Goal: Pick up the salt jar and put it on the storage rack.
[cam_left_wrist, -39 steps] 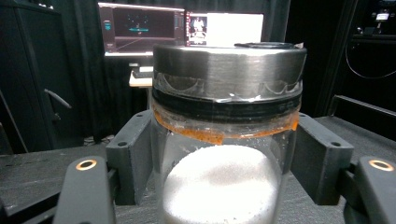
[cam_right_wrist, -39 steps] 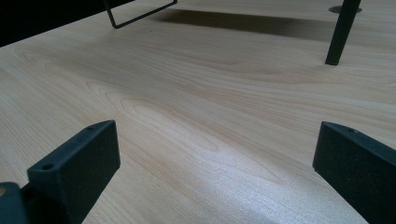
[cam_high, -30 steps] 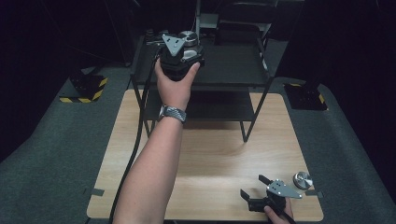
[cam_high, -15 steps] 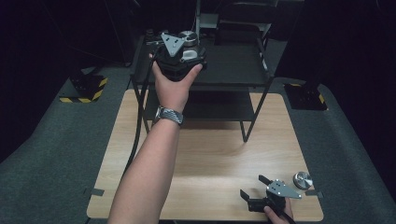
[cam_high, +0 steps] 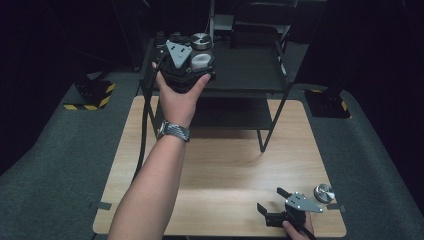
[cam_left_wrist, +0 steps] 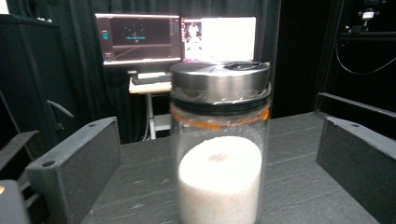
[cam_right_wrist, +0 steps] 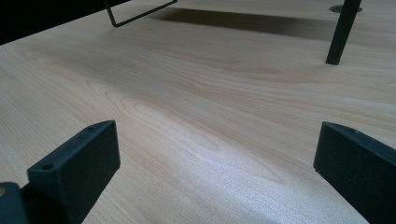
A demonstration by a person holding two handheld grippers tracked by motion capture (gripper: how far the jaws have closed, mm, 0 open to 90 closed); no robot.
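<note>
Two jaws of my left claw (cam_left_wrist: 217, 186) have just been opening and stand wide, clear either side of the jar (cam_left_wrist: 219, 144) on the shelf (cam_left_wrist: 299, 186) top. My right claw (cam_high: 280, 212) gapes empty at the table's (cam_high: 225, 165) near right corner. No label readable.

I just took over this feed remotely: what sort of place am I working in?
Probably a recording lab or test studio: black curtains, two lit monitors behind the jar, and a wooden table with a black shelf rack.

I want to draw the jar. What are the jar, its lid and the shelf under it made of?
The jar looks like clear glass or plastic: the white powder shows through. Its lid looks like brushed metal, grey with a dull shine. The shelf seems dark and matte with a faint grain; painted wood or slate-look board, hard to say.
</note>
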